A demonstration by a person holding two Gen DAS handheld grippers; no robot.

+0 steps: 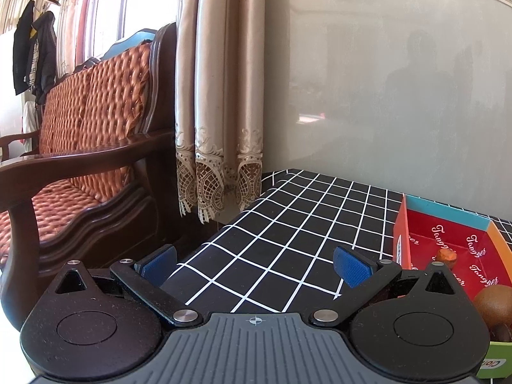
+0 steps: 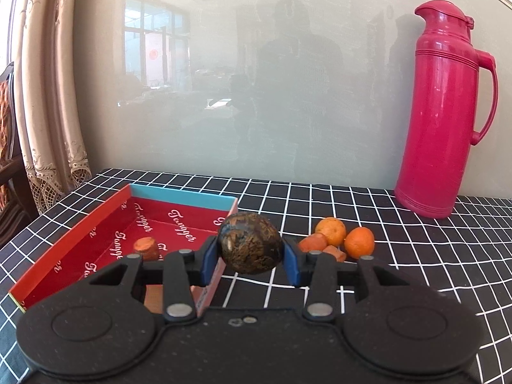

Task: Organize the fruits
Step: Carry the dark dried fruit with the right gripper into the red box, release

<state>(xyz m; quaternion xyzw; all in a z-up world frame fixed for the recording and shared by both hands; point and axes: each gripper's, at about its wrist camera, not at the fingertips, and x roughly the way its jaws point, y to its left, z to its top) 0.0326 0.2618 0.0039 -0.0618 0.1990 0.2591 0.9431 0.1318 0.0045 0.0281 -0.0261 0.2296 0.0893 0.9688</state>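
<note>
My right gripper (image 2: 250, 256) is shut on a dark brown mottled fruit (image 2: 250, 242) and holds it above the table, just right of the red box (image 2: 76, 240). A small orange-brown fruit piece (image 2: 146, 248) lies inside the box. Two tangerines (image 2: 331, 229) (image 2: 360, 241) and some orange pieces (image 2: 315, 243) lie on the cloth to the right. My left gripper (image 1: 256, 265) is open and empty over the checked cloth, left of the red box (image 1: 401, 240). In that view the box holds a small fruit piece (image 1: 446, 256) and a brown kiwi (image 1: 494, 305).
A tall red thermos (image 2: 444, 108) stands at the back right against the grey wall. The table (image 1: 288, 224) has a black-and-white checked cloth; its left edge drops off beside a wooden sofa (image 1: 80, 160) and curtain (image 1: 217, 96).
</note>
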